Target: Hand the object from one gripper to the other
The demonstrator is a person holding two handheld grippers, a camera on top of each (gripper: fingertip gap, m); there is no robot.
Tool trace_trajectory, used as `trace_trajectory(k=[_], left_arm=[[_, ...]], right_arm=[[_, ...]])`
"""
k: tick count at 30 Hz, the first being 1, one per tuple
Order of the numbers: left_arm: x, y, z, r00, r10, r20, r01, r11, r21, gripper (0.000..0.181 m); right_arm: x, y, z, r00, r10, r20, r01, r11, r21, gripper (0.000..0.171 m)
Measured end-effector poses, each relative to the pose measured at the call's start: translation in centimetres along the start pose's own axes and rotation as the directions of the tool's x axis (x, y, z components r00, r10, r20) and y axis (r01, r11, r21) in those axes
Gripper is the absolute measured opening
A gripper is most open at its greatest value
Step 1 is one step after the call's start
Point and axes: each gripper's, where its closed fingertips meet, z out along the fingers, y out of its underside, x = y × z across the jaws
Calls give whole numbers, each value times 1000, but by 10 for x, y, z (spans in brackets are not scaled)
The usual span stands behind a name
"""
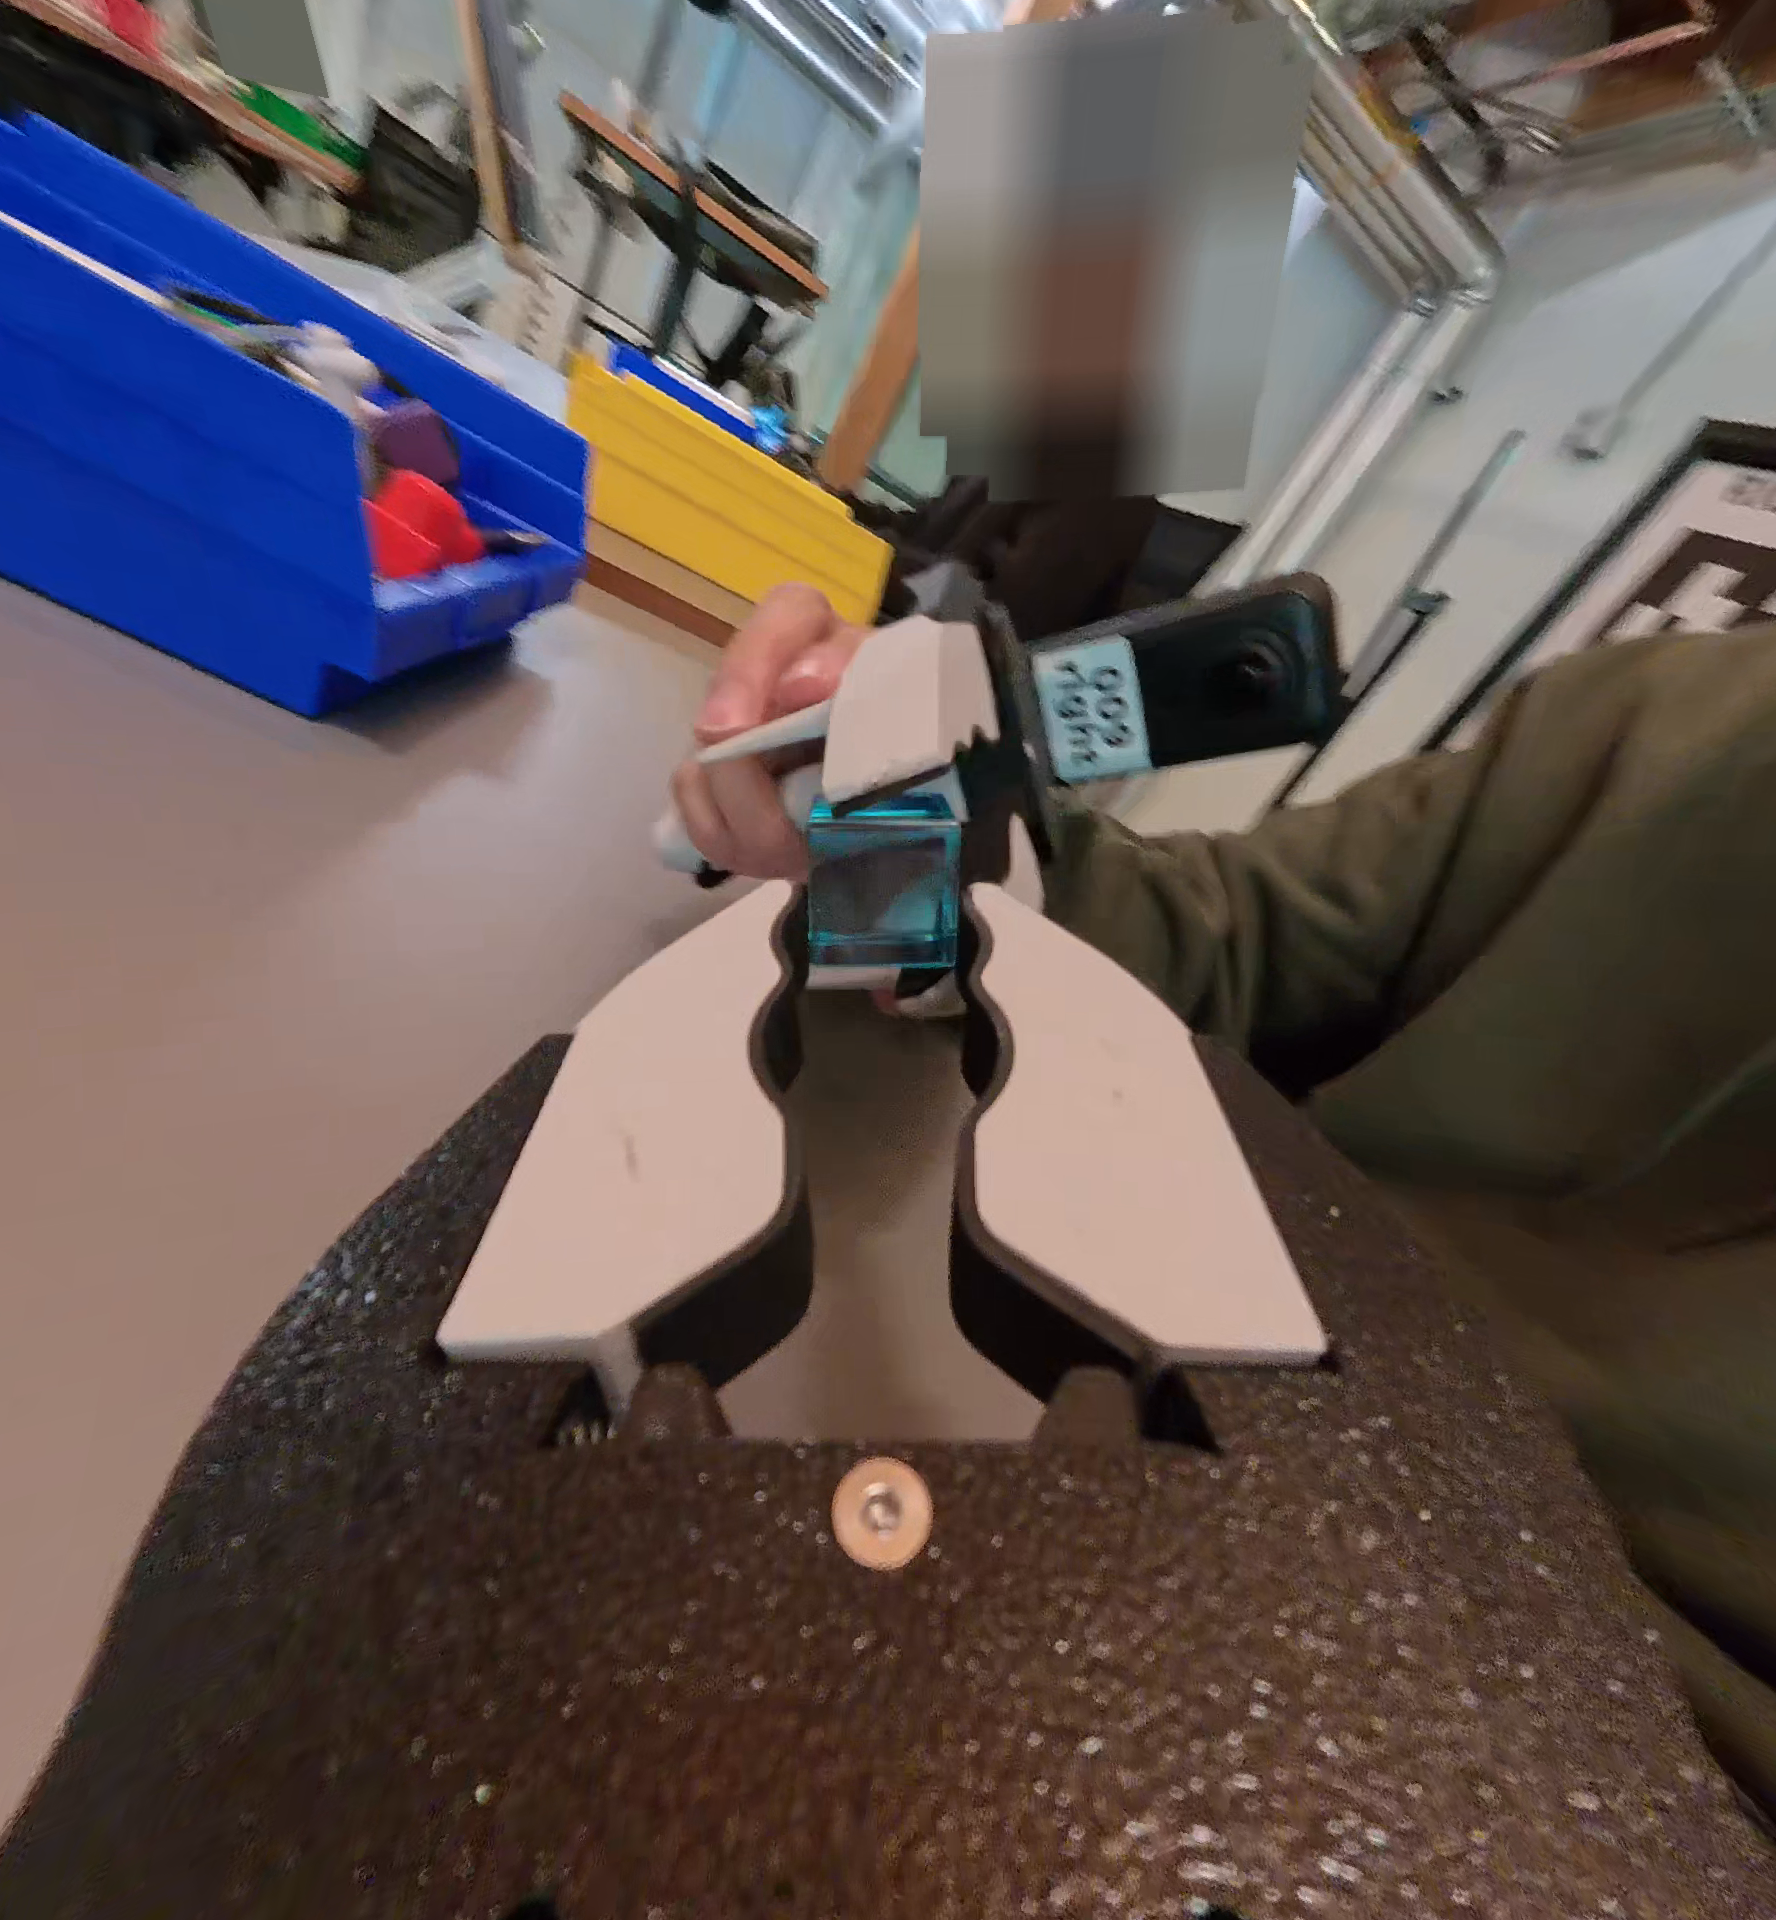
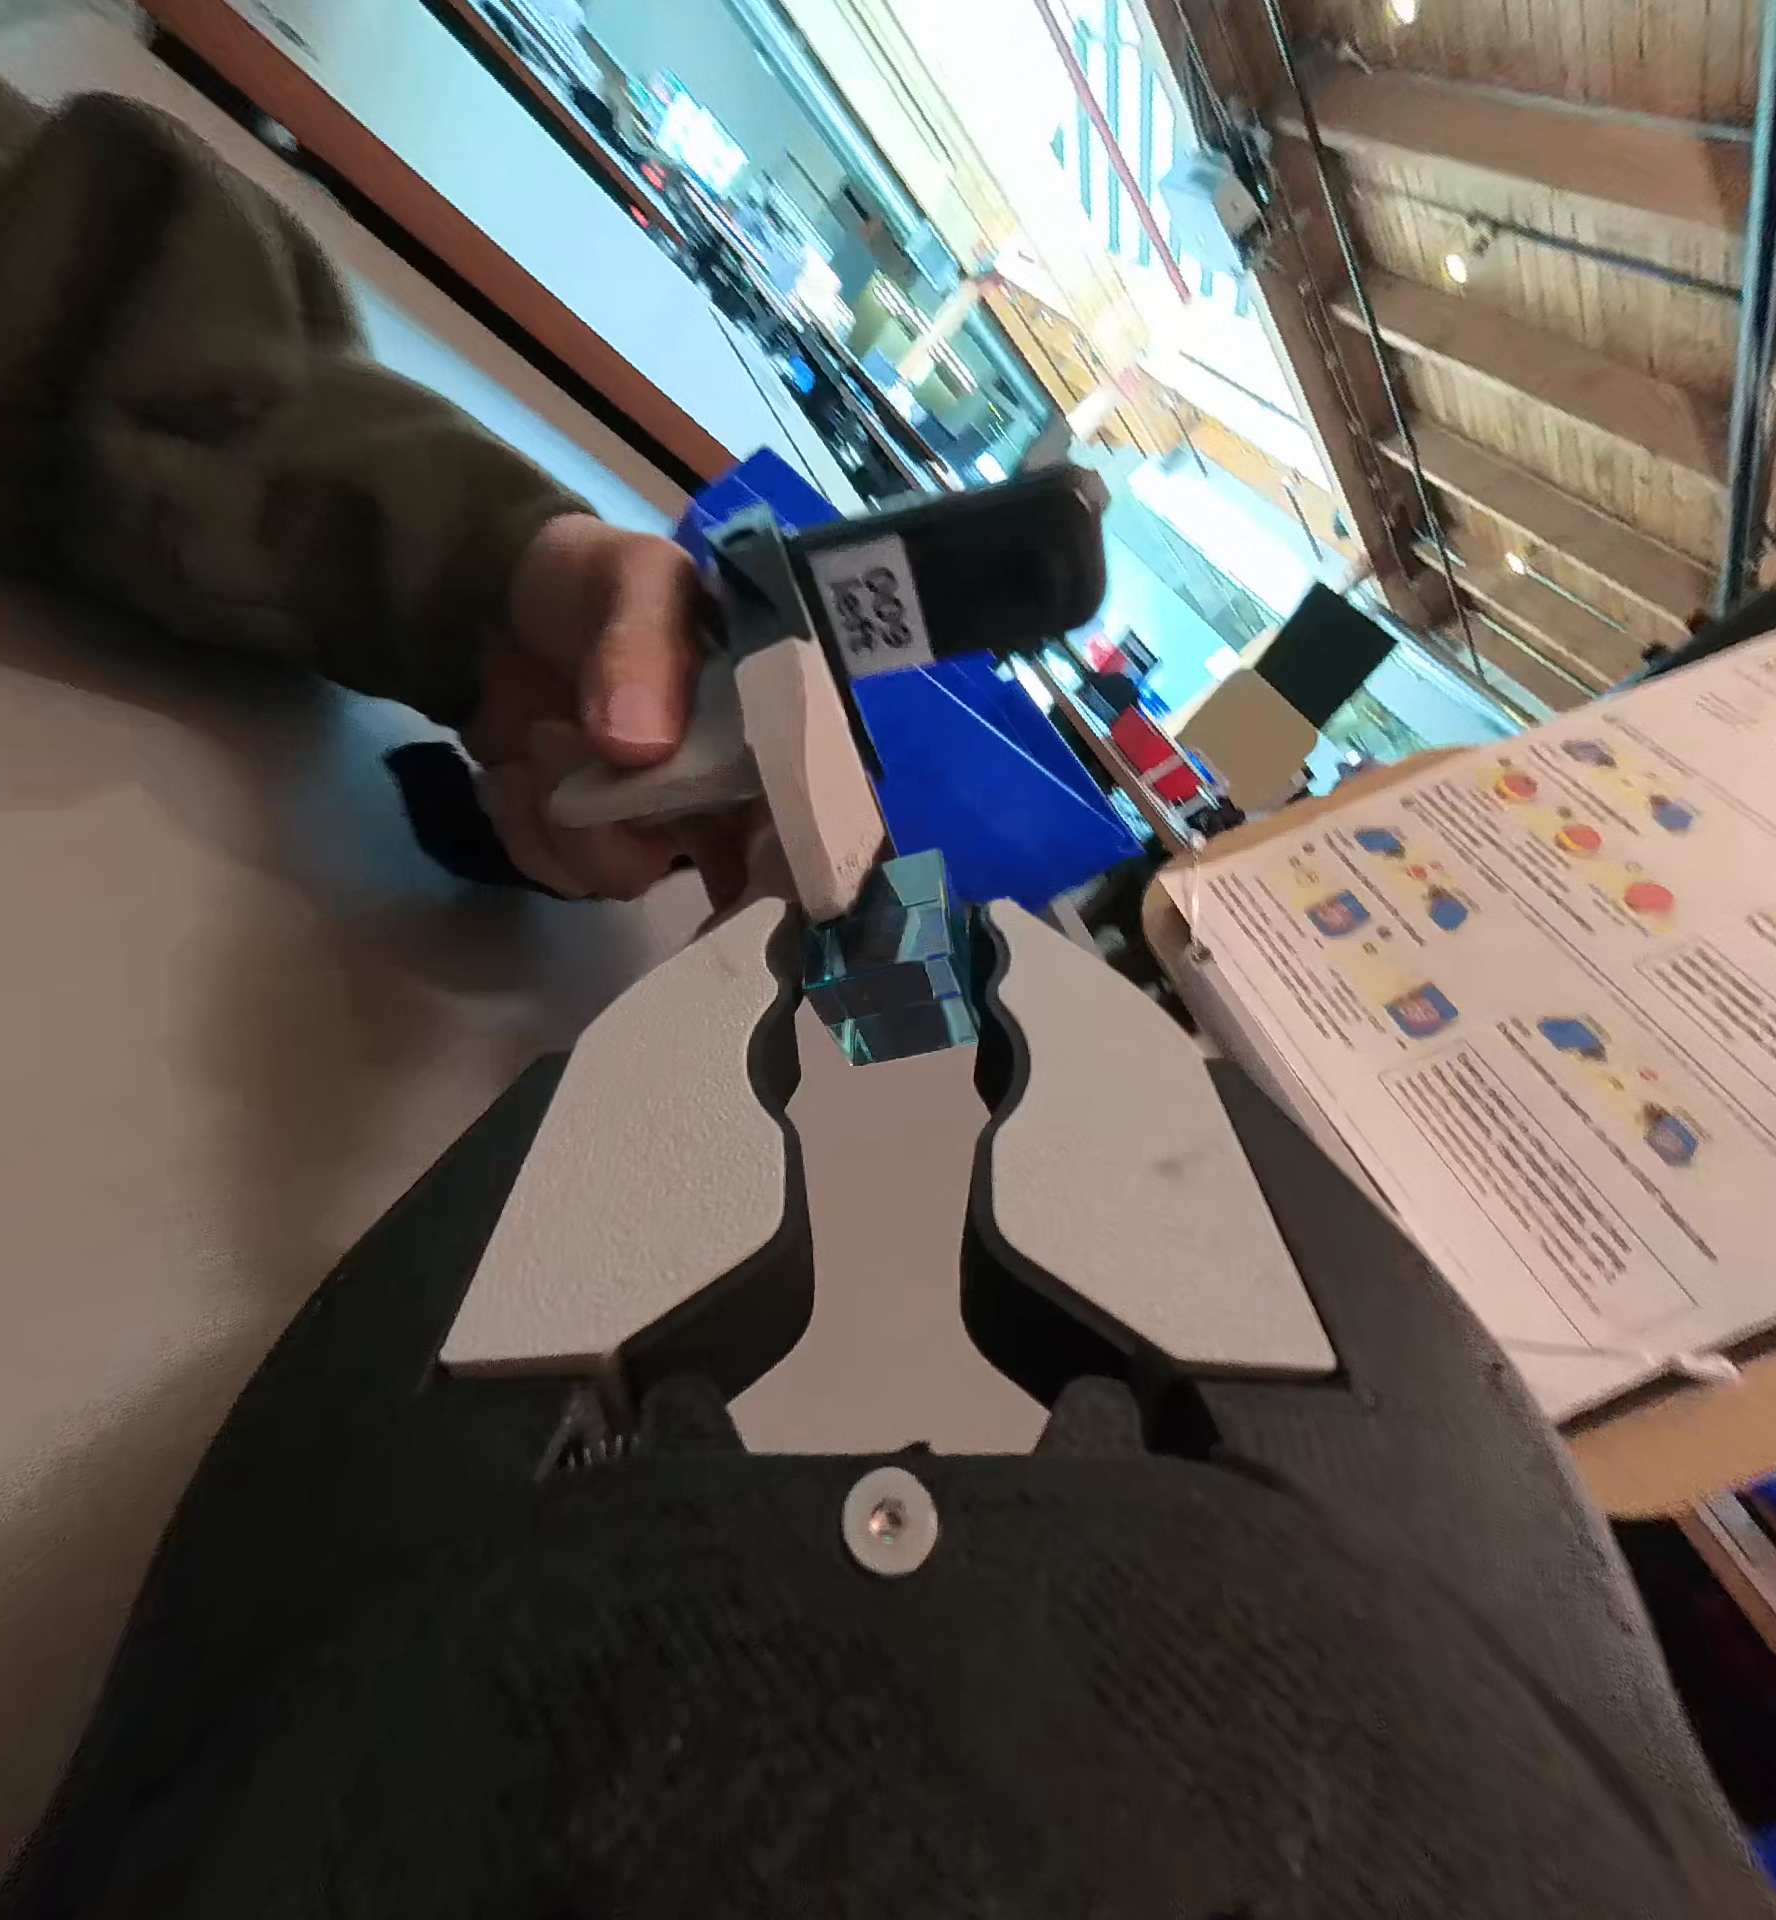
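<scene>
A clear blue cube (image 1: 884,883) is held in the air above the table, between both grippers. My left gripper (image 1: 884,925) has its two grey fingers against the cube's left and right sides. My right gripper (image 2: 886,940) also closes on the cube (image 2: 894,987), which sits tilted between its fingertips. In the left wrist view the right gripper's fingers (image 1: 889,717) clamp the cube from above and below. In the right wrist view one left finger (image 2: 811,790) rests on the cube's top; the other is hidden.
A blue bin (image 1: 188,468) holding red and purple items and a yellow bin (image 1: 707,488) stand at the far left of the grey table (image 1: 188,987). A printed sheet on a cardboard board (image 2: 1538,987) is at the right. Olive sleeves (image 1: 1486,883) reach in. The tips of both grippers are at nearly the same place.
</scene>
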Motion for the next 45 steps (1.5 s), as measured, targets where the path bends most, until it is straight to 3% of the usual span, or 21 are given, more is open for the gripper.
trace_trajectory(k=[3,5,9,11,12,17,21,25,27,29,31,33,37,39,40,41,43,45], left_arm=[[-22,-8,-1,981,53,185,-61,997,37,36],[-34,-8,-2,940,141,310,-141,990,-25,37],[-61,-12,-4,745,316,587,-243,949,-201,48],[-63,-10,3,713,326,620,-228,945,-234,43],[-63,-10,7,714,308,628,-213,951,-224,49],[-61,1,24,762,229,605,-129,970,-205,48],[-68,2,16,707,279,650,-150,957,-249,29],[-65,4,14,764,236,600,-126,967,-221,28],[-62,2,9,795,239,558,-141,967,-213,28],[-51,2,5,865,239,440,-159,964,-212,28],[-41,1,-1,900,256,354,-195,960,-199,28],[-31,1,-7,911,301,281,-252,947,-198,28],[-24,2,-8,845,474,249,-424,876,-228,28],[-27,0,-9,796,539,276,-481,840,-252,28],[-27,-4,-9,774,560,295,-505,827,-245,28],[-27,-9,-10,751,581,314,-532,814,-233,28],[-24,-12,-10,707,634,312,-591,773,-232,28],[-18,-9,-5,650,710,272,-662,704,-257,28]], right_arm=[[19,22,-1,989,-87,-123,65,983,-170,30],[27,41,-5,968,-206,-141,154,937,-314,30],[36,61,-9,930,-340,-142,238,850,-470,30],[38,65,-10,913,-383,-139,264,816,-515,30],[38,68,-10,908,-399,-130,274,797,-538,30],[28,66,-3,880,-469,-66,365,760,-539,30],[23,62,3,878,-474,-69,368,760,-535,30],[19,59,4,941,-323,-106,245,861,-445,37],[9,51,6,994,-73,-80,44,948,-316,50],[1,38,5,983,186,-4,-183,965,-187,62],[0,23,3,905,419,77,-413,907,-81,66],[1,6,1,765,617,184,-626,780,-12,67],[11,-7,-2,357,869,342,-923,385,-16,62],[20,-2,-4,191,910,368,-978,208,-7,50],[23,7,-3,127,935,332,-990,140,-16,60],[23,18,-1,88,955,283,-994,100,-30,69],[19,30,0,55,973,226,-995,72,-68,71],[7,24,2,-17,963,268,-989,23,-146,70]])
